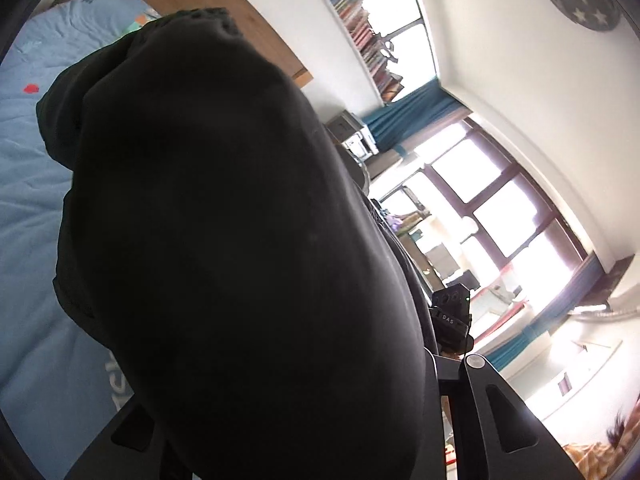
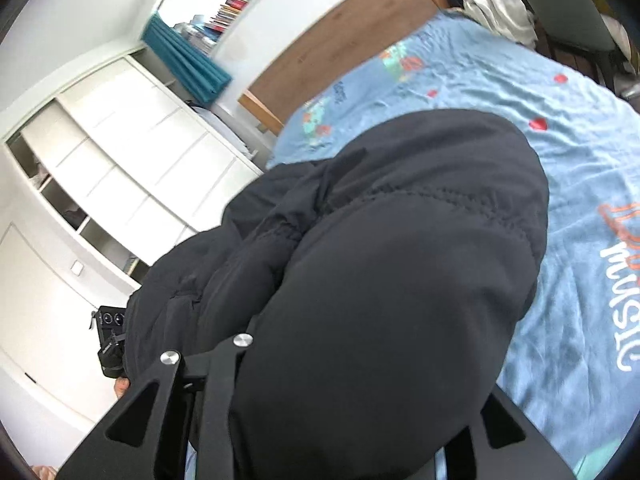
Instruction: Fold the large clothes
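While the black padded jacket [image 2: 380,280] is lifted above the blue bedspread [image 2: 560,184], its fabric is pinched by the left gripper [image 1: 304,420] and right gripper [image 2: 340,420]; white shelving [image 2: 100,168] holds unclear items.

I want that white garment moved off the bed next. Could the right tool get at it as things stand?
Probably not yet. The right tool is clamped on the black puffer jacket, which hangs in front of it, and the white garment lies at the far corner of the blue duvet.
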Tool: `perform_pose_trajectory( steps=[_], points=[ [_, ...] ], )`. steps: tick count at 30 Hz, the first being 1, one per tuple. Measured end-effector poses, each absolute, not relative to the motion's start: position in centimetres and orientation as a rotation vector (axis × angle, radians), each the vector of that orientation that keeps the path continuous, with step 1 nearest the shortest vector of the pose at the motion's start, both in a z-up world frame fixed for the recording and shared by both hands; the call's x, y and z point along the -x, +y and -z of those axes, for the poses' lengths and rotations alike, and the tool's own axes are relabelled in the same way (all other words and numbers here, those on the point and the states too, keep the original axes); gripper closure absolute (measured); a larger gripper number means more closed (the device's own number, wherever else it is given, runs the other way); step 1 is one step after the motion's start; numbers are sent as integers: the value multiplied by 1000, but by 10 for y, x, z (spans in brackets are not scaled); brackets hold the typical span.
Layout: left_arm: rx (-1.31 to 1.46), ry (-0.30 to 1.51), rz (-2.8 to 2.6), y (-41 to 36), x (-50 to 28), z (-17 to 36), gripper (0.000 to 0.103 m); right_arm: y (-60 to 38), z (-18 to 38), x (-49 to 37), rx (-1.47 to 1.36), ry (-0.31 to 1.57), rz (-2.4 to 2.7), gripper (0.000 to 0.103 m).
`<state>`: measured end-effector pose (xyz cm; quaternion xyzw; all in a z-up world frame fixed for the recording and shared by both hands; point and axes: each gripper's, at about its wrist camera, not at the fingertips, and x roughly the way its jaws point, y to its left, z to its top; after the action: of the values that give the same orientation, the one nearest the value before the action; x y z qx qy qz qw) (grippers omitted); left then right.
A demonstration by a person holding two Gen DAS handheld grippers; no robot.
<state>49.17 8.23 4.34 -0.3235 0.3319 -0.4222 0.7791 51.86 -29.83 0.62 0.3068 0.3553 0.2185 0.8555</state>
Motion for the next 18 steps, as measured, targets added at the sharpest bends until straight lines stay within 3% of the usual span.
perform_pose_trajectory(
  steps=[4, 11, 18],
  points=[
    [712, 776, 867, 88, -470, -19, 75, -310, -9, -469, -650, 732, -471, 78],
    [729, 1023, 633, 90, -447, 62, 71, -324, 65, -414, -669, 905, -341, 77],
    [617, 1095, 516, 92, -441, 48, 47, -343, 88, -401, -684, 996, -214, 49]
  ],
)
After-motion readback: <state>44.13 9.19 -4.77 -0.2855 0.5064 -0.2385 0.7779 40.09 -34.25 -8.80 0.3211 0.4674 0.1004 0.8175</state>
